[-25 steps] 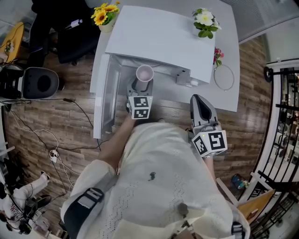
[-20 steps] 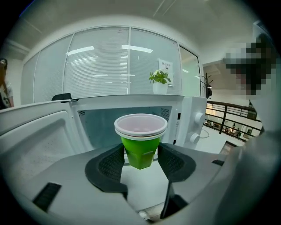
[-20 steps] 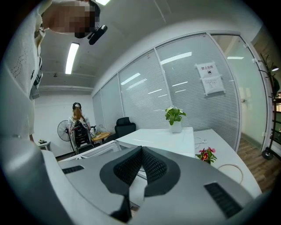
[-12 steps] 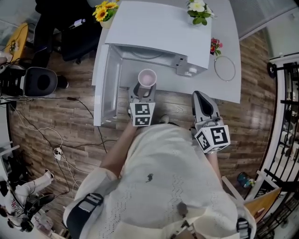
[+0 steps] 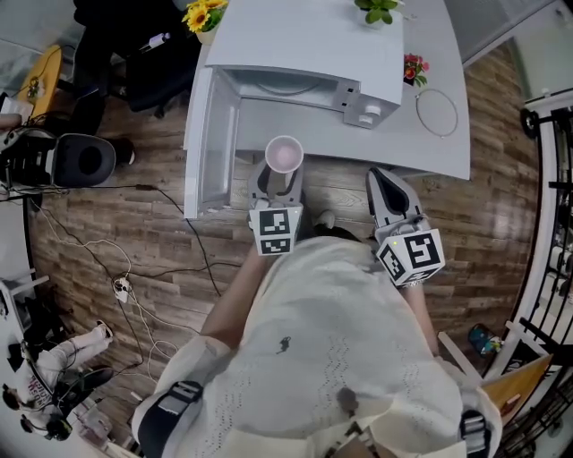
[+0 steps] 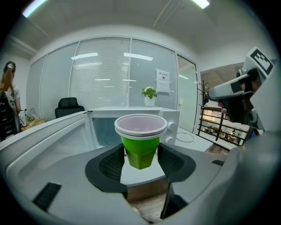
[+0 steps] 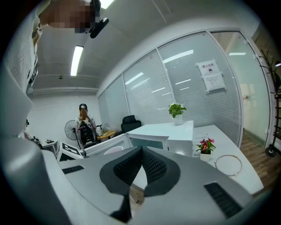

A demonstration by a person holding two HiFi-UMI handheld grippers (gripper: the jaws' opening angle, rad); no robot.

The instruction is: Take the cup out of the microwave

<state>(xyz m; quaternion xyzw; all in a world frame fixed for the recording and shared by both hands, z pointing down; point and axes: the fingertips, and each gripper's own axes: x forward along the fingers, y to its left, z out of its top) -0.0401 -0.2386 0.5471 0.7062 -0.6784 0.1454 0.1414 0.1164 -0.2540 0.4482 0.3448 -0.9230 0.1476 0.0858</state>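
Observation:
A green cup [image 6: 140,147] with a white rim sits between the pads of my left gripper [image 6: 140,161], which is shut on it. From the head view the cup [image 5: 284,154] hangs upright at the table's front edge, outside the white microwave [image 5: 304,49], with the left gripper [image 5: 281,174] behind it. The microwave door [image 5: 210,143] stands swung open to the left. My right gripper [image 5: 385,182] hovers to the right of the cup, off the table's front edge. Its jaws [image 7: 140,165] are shut with nothing between them.
The microwave stands on a white table [image 5: 439,148] with a yellow flower pot [image 5: 201,15], a small pink flower pot [image 5: 412,69] and a wire ring [image 5: 436,112]. A black chair [image 5: 134,63] and floor cables [image 5: 125,286] lie left.
The left gripper has drawn the cup back from the microwave's mouth to the table's front edge. The right gripper has also drifted back toward the person.

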